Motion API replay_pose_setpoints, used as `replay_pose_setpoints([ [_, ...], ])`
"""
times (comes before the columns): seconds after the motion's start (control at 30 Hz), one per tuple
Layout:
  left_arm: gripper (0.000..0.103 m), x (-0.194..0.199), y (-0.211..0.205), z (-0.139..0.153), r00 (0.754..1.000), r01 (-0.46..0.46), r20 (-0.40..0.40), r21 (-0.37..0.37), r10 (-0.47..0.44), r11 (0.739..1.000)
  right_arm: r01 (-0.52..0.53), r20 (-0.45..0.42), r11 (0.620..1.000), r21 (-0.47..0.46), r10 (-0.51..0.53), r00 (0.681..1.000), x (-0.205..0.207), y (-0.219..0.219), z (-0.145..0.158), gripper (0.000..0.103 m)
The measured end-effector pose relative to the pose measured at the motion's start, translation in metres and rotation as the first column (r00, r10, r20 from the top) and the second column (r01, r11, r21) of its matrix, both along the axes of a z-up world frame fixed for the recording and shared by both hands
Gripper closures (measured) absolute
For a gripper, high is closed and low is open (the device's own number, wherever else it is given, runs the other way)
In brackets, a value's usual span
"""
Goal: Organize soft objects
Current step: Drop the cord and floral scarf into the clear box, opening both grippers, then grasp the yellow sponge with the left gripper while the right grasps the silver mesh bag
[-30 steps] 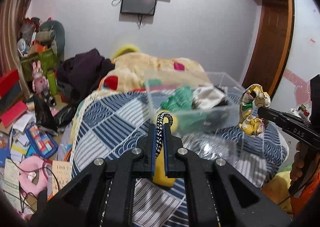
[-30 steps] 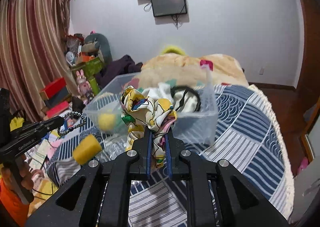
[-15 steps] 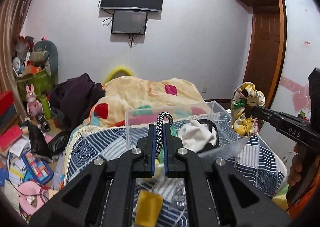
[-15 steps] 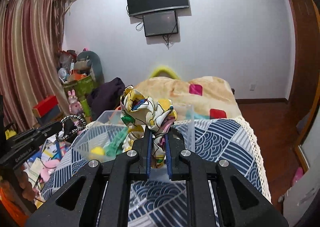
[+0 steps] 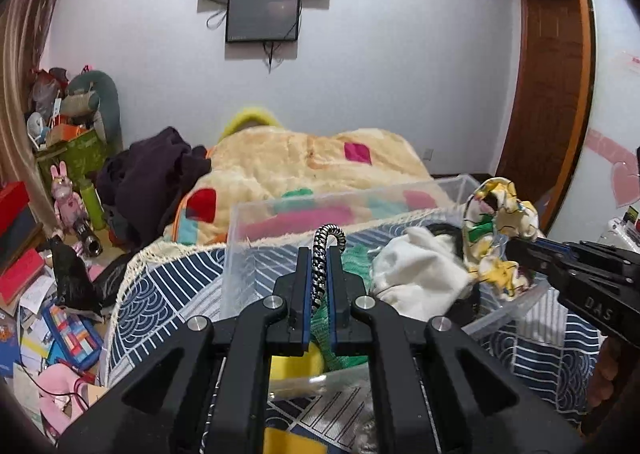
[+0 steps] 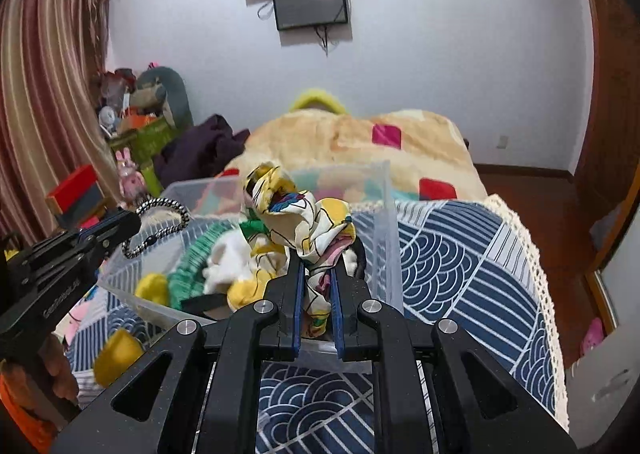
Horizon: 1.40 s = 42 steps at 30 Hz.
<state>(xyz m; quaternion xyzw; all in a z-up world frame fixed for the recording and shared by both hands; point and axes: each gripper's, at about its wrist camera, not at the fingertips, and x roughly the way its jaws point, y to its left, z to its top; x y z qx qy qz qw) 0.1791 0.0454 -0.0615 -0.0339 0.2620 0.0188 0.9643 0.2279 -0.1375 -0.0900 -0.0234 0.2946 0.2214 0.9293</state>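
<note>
A clear plastic bin (image 5: 248, 250) (image 6: 390, 238) sits on the blue patterned bed cover. It holds a white cloth (image 5: 416, 274), a green knit item (image 6: 192, 274) and a yellow soft piece (image 6: 152, 288). My left gripper (image 5: 320, 266) is shut on a black-and-white braided hair tie (image 5: 329, 238) (image 6: 160, 228), held over the bin's near edge. My right gripper (image 6: 316, 266) is shut on a yellow floral scrunchie (image 6: 296, 214) (image 5: 496, 238), held above the bin's right side.
A yellow sponge (image 6: 116, 354) lies on the bed cover outside the bin. A beige blanket (image 5: 304, 158) and dark clothes (image 5: 152, 170) lie behind the bin. Floor clutter (image 5: 48, 314) is at left. A wooden door (image 5: 548, 94) stands at right.
Both grippers have come closer to the bin and tilted down toward it. The hair tie and scrunchie stay gripped and now hang over the bin.
</note>
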Motion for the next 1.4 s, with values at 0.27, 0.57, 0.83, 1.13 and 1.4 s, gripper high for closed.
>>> replay_pose_setpoints([
  [0.27,0.096,0.003,-0.012,-0.018,0.994,0.062,-0.085,0.008,-0.061,0.998,0.003,-0.019,1.0,-0.026,-0.003,1.0,-0.003,-0.003,0.001,0.09],
  [0.57,0.072,-0.016,-0.013,-0.005,0.987,0.12,-0.096,-0.061,-0.126,0.991,0.008,0.023,0.999,-0.049,-0.007,1.0,-0.018,-0.008,0.011,0.055],
  [0.83,0.041,-0.054,-0.007,0.024,0.991,0.129,-0.028,-0.077,-0.132,0.989,-0.002,0.085,1.0,-0.027,0.004,0.996,-0.037,-0.014,0.03,0.04],
  [1.13,0.009,-0.086,0.013,0.028,0.996,0.085,-0.016,-0.076,-0.087,0.993,-0.039,0.109,0.999,-0.014,0.041,0.993,-0.055,-0.008,0.028,0.018],
  [1.4,0.009,-0.089,0.027,-0.017,0.988,0.04,-0.144,-0.08,-0.051,0.996,-0.112,-0.024,0.993,-0.037,0.111,0.994,-0.053,0.016,-0.014,0.017],
])
